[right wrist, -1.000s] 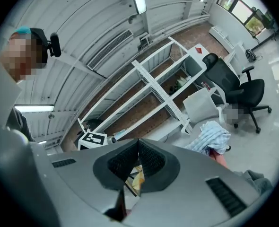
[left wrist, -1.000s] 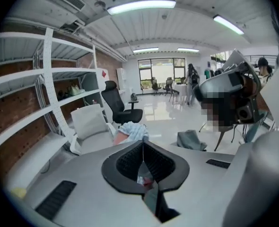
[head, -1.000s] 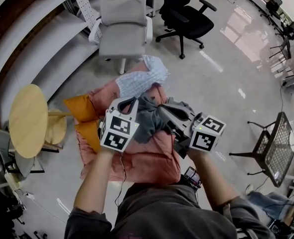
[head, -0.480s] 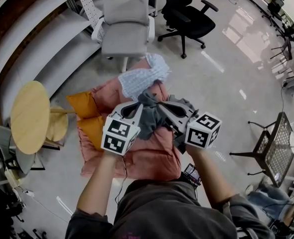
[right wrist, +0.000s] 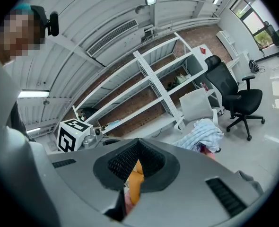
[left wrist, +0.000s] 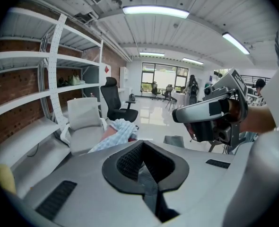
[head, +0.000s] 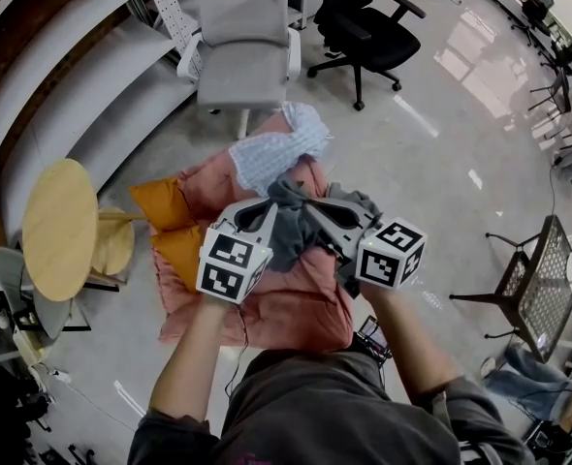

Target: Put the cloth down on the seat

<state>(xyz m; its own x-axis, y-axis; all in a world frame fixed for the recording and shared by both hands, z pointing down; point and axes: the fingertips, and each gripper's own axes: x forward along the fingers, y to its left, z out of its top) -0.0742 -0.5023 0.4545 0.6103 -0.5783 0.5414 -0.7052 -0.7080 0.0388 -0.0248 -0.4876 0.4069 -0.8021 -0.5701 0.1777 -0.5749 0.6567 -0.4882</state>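
A dark grey cloth [head: 288, 232] hangs between my two grippers above a pink cushioned seat [head: 286, 308]. My left gripper [head: 267, 206] is shut, and grey fabric [left wrist: 149, 178] fills the slit between its jaws. My right gripper [head: 311, 209] faces it from the right with its jaws together. The cloth drapes over its fingers in the head view. In the right gripper view only the orange cushion [right wrist: 135, 183] shows through the slit of the right gripper [right wrist: 130, 174], so I cannot tell whether it pinches the cloth.
A light blue checked cloth [head: 276, 148] lies at the seat's far end. Two orange cushions [head: 165, 221] sit at its left. Beyond stand a white chair [head: 242, 66] and a black office chair [head: 364, 32]. There is a round wooden table [head: 58, 226] at left and a mesh chair [head: 538, 279] at right.
Both grippers have shifted slightly forward and closer together with the grey cloth bunched between them. Hardly anything has moved in the last half second.
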